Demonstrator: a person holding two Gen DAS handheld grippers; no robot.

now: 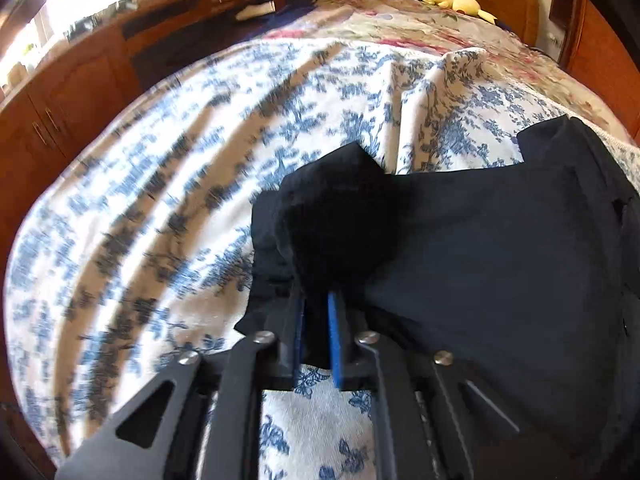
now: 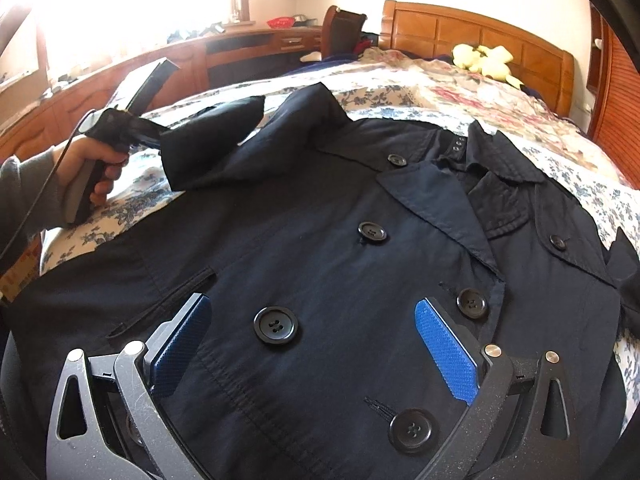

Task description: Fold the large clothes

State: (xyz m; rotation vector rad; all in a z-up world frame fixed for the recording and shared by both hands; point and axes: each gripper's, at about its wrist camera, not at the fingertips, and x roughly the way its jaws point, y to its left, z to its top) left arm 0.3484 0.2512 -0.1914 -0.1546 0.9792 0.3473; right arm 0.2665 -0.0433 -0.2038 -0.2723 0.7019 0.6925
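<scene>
A dark coat (image 2: 360, 240) lies front-up across the foot end of the bed (image 1: 160, 200). The left gripper (image 1: 318, 320) is clamped on its sleeve (image 2: 212, 140) near the bed's left edge, while the right gripper (image 2: 312, 340) hovers wide above the buttons. The sleeve fold appears under way; next, the sleeve likely needs carrying across the chest.

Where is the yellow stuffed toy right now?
The yellow stuffed toy lies at the far end of the bed, right against the wooden headboard, beyond the dark coat; it shows top right in both views.
</scene>
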